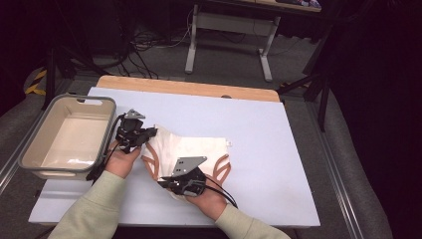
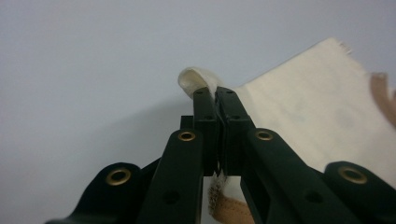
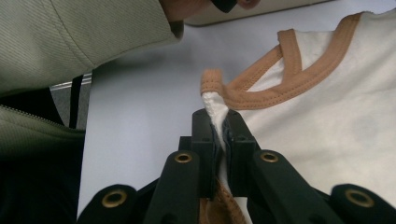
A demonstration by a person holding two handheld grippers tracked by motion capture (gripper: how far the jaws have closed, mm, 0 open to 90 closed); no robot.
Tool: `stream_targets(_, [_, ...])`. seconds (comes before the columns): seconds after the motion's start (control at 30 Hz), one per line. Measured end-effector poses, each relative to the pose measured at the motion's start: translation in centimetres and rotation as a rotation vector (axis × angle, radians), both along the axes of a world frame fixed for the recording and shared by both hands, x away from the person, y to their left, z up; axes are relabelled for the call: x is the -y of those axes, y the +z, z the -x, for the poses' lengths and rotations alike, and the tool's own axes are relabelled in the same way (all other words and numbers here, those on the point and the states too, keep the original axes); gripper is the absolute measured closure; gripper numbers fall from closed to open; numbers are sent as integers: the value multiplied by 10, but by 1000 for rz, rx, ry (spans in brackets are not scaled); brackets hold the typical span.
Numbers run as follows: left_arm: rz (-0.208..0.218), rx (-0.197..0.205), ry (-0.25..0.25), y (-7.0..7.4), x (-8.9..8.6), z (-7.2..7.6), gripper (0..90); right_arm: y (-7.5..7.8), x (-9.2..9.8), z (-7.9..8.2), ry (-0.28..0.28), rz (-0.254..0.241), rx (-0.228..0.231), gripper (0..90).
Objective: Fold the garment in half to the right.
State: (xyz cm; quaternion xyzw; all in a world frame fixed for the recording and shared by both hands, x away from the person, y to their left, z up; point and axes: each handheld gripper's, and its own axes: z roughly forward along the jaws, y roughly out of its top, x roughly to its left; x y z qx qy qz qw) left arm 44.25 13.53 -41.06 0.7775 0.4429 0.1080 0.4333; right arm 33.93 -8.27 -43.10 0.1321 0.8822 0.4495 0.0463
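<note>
Two grippers pinch one cream garment point(image 1: 191, 149) that lies near the middle of the pale blue worktop point(image 1: 259, 129), and we start with that cloth. It is a soft woven piece, off-white, with tan ribbed binding point(image 3: 299, 79) along its curved openings; the stitching on the binding reads clearly in the right gripper view. What kind of garment it is we cannot tell, since the hands and the gripper bodies cover much of it in the high view.

We see the left gripper point(image 2: 215, 93) with its jaws pressed together on a folded cream edge, a small loop of fabric bulging above the tips. The right gripper point(image 3: 218, 116) is likewise clamped on cloth, just below a tan strap end; the fabric rises between the jaws in a narrow ridge. How much cloth sits deeper inside either grip is hidden by the black jaws.

Just left of the garment and the left hand point(image 1: 122, 159) stands a beige plastic bin point(image 1: 35, 144), rectangular with rounded corners, at the worktop's edge. A light green sleeve point(image 3: 93, 32) is cut off by the right gripper view's border.
</note>
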Motion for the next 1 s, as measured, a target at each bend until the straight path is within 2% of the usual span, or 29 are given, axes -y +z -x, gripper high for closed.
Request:
stream_targets(0.13, [37, 25, -41, 10, 13, -1, 880, 10, 15, 3, -35, -35, 3, 852])
stream_targets(0.33, [45, 57, -98, 17, 36, -4, 879, 17, 36, 7, -86, -58, -3, 852])
stream_targets(0.7, [69, 68, -157, 22, 74, -17, 879, 11, 69, 10, -180, -63, -41, 850])
stream_targets(1.0, [47, 64, -220, 16, 113, -24, 879, 4, 90, 12, -236, -74, -83, 849])
